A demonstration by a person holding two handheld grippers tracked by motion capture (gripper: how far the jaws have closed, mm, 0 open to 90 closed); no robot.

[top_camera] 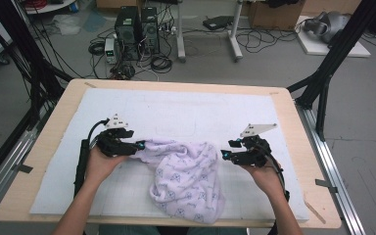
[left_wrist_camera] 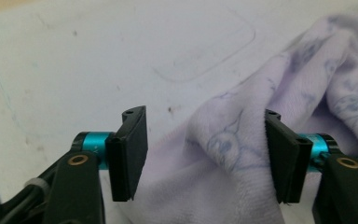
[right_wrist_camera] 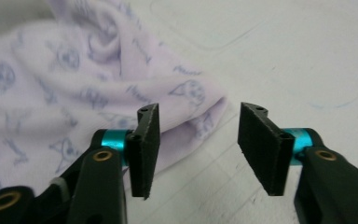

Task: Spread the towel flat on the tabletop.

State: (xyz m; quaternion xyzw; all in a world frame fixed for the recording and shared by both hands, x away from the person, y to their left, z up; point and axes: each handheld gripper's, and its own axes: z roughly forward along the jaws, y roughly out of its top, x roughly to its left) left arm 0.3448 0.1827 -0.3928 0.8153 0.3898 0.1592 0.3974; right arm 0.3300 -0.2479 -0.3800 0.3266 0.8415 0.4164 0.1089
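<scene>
A: Where is the lilac towel [top_camera: 188, 178] found?
B: It is seen crumpled on the white mat [top_camera: 176, 112] of the worktop [top_camera: 49, 147], near the front edge, between both tools.
A: How is the left tool [left_wrist_camera: 205, 154] set?
B: Spread, with a fold lying between its pads (not pinched).
A: And the right tool [right_wrist_camera: 198, 149]?
B: Spread too; the towel's corner is seen just beyond its jaws.

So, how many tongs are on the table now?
2. The left tongs are at the left edge of the lilac cloth, jaws open. The right tongs are at its right edge, jaws open too.
</scene>
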